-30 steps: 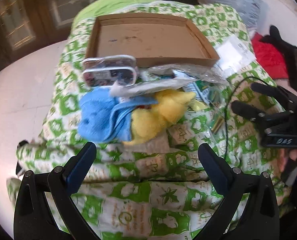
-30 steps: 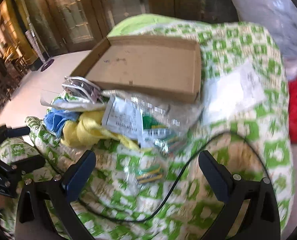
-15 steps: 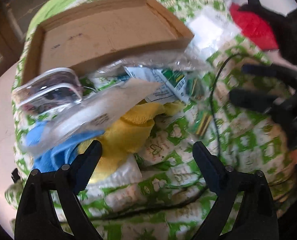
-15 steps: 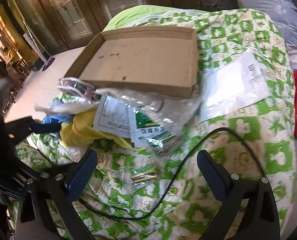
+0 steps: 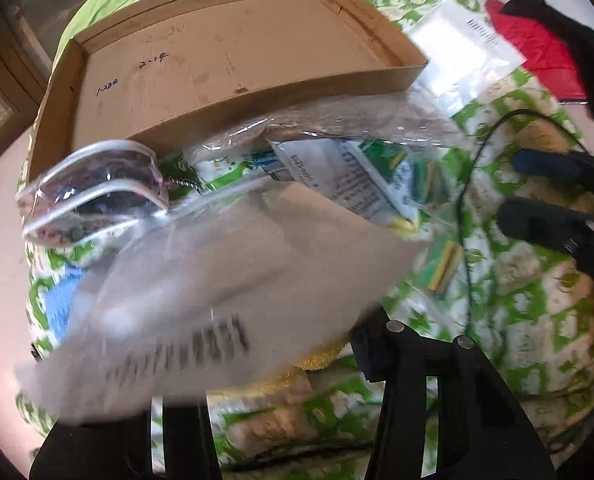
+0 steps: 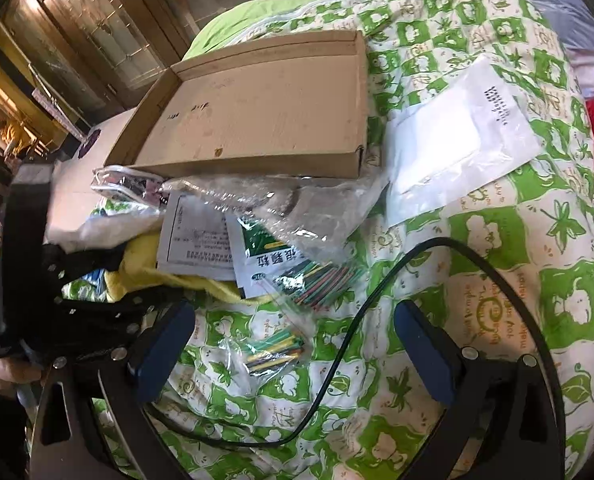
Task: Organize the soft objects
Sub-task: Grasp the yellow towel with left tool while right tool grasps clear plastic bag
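On the quilted bed [image 6: 477,240], the yellow soft toy [image 6: 145,268] lies buried under a frosted bag [image 5: 225,300] and clear packets [image 6: 297,208], before the empty cardboard tray [image 6: 257,120]. The left hand-held gripper [image 5: 281,344] is closing in; its state cannot be told. The bag could be pinched instead. The right hand-held gripper [image 6: 293,344] is spread apart above the black cable [image 6: 377,300], a snag risk.

Open right gripper [image 6: 293,340] over green-and-cream patterned quilt [image 6: 497,320]

Between its spread jaws lie a black cable [image 6: 377,300] and a clear bag of coloured sticks [image 6: 275,350]; a shallow brown cardboard tray [image 6: 257,112] sits ahead.
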{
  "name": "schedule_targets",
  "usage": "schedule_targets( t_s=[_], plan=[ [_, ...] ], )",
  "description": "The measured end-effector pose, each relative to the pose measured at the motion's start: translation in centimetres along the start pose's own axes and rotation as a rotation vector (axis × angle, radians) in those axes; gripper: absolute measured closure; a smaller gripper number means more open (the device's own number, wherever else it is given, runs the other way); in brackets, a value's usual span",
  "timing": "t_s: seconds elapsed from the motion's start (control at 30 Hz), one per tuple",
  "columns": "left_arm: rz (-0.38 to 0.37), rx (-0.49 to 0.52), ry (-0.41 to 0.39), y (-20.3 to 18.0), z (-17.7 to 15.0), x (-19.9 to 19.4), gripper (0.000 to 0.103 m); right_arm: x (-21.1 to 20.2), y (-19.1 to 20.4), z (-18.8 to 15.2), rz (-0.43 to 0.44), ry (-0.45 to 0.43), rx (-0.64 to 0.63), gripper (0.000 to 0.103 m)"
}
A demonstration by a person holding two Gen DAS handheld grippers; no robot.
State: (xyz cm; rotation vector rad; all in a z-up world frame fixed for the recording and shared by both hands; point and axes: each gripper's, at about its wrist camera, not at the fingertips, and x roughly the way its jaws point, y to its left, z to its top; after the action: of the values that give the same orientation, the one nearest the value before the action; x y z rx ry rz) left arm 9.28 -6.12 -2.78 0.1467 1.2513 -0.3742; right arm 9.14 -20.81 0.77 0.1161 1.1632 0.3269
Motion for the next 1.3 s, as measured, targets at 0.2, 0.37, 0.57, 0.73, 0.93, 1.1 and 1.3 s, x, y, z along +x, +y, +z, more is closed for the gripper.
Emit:
schedule_targets(
  t_s=[0.2, 0.37, 0.57, 0.73, 0.93, 1.1, 1.3],
  plan=[
    [-0.119, 0.010, 0.029, -0.9, -2.0, -1.4, 0.058, 0.8, 0.4, 1.4, -0.004, 0.007, -0.039, 0.006],
    [-0.111, -0.021, 0.036, -0.6, -2.8, 0.3, 0.058, 3.3, 1.5, 3.7, 0.013, 0.074, -0.109, 0.014],
    [-0.134, -0.079, 0.025, 2.0, -2.0, 1.1, 0.058, 5.8, 3.1, 6.6, -0.026, 0.100, -0.192, 0.016],
    [-0.160, -0.111, 0.036, 2.8, -2.1, 1.2, 0.058, 7.9, 3.6, 7.3, -0.019, 0.134, -0.250, 0.044],
    [-0.156, -0.104, 0.036, 3.1, -2.1, 1.0, 0.058, 6.6, 2.9, 6.3, 0.004, 0.091, -0.241, 0.082],
    [-0.140, -0.105, 0.031, 1.7, -2.3, 0.4, 0.058, 5.1, 1.5, 5.5, 0.078, 0.108, -0.201, 0.091],
    [-0.128, -0.108, 0.005, 1.0, -2.9, -0.7, 0.058, 2.5, 1.8, 4.2, 0.139, 0.100, -0.177, 0.093]
  ],
)
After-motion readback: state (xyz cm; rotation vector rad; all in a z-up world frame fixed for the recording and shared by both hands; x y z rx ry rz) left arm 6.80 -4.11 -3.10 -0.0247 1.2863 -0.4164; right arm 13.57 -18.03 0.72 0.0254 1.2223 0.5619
